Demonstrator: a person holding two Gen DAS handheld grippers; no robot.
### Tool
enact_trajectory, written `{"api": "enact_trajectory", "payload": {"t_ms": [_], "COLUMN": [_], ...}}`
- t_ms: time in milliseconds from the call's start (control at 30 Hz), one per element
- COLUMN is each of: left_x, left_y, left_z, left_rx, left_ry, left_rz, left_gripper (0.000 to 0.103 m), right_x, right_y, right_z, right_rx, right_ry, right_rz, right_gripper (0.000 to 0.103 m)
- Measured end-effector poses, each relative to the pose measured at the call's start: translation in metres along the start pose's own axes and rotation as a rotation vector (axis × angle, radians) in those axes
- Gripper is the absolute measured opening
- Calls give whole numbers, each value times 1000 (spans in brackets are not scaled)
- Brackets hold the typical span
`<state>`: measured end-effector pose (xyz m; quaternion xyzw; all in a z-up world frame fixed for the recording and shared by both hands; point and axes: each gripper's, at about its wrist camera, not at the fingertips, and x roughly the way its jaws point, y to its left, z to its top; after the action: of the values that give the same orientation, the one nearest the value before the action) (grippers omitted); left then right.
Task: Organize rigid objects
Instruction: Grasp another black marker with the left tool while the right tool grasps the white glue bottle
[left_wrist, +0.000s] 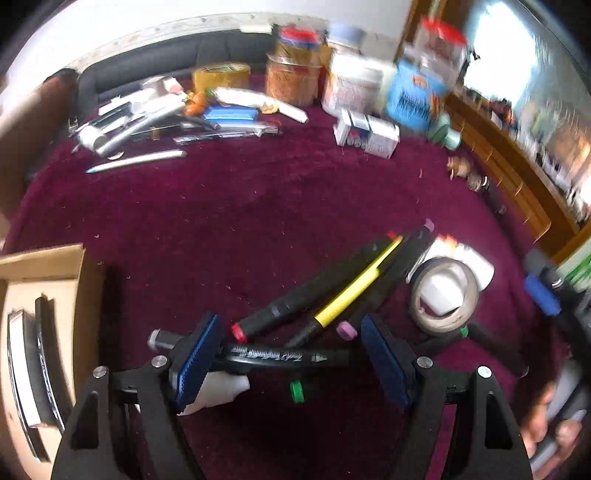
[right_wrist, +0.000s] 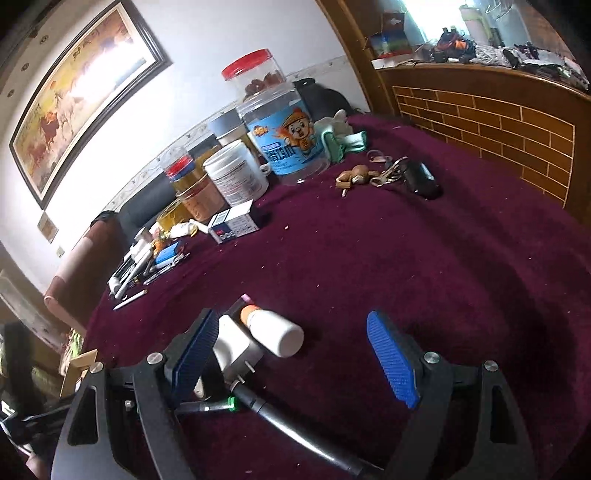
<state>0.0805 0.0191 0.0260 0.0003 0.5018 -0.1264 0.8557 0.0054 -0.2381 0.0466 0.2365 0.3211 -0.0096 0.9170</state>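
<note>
In the left wrist view my left gripper (left_wrist: 291, 360) is open above a pile of markers on the maroon cloth: a black marker (left_wrist: 280, 357) lying across between the pads, a red-capped black marker (left_wrist: 306, 295), a yellow pen (left_wrist: 354, 291) and a green-capped one (left_wrist: 296, 391). A tape roll (left_wrist: 445, 295) with a white charger inside lies to the right. In the right wrist view my right gripper (right_wrist: 299, 360) is open; a white charger (right_wrist: 236, 347) and a white bottle (right_wrist: 275, 330) lie by its left pad, black markers (right_wrist: 295, 424) below.
A cardboard box (left_wrist: 40, 295) with flat items stands at the left. Jars (right_wrist: 291, 136), a white tub (right_wrist: 236, 173), a small carton (right_wrist: 234, 223), keys (right_wrist: 391, 171) and a heap of pens and tools (left_wrist: 155, 114) line the far side. A wooden headboard (right_wrist: 480, 110) is at right.
</note>
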Motion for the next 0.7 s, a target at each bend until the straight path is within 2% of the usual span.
{"api": "enact_trajectory", "payload": {"t_ms": [100, 133, 233, 300, 433, 533, 700], "left_x": [2, -3, -15, -21, -29, -42, -80], "left_y": [-22, -33, -55, -58, -48, -39, -9], "left_z": [-18, -29, -51, -57, -56, -56, -70], "left_rx": [58, 91, 186, 202, 170, 121, -4], "left_ry": [87, 87, 111, 112, 82, 55, 8], "left_rz": [-125, -155, -162, -182, -165, -180, -208], "left_gripper": [80, 79, 73, 73, 73, 73, 73], "right_x": [-1, -1, 0, -1, -1, 3, 6], "right_y": [-3, -2, 1, 3, 2, -2, -4], "right_z": [-1, -2, -3, -4, -5, -6, -7], "right_rx": [20, 23, 17, 7, 14, 33, 50], "right_ry": [11, 19, 36, 39, 46, 64, 86], "right_rz": [27, 35, 50, 55, 61, 65, 75], "right_gripper": [82, 82, 82, 82, 82, 82, 82]}}
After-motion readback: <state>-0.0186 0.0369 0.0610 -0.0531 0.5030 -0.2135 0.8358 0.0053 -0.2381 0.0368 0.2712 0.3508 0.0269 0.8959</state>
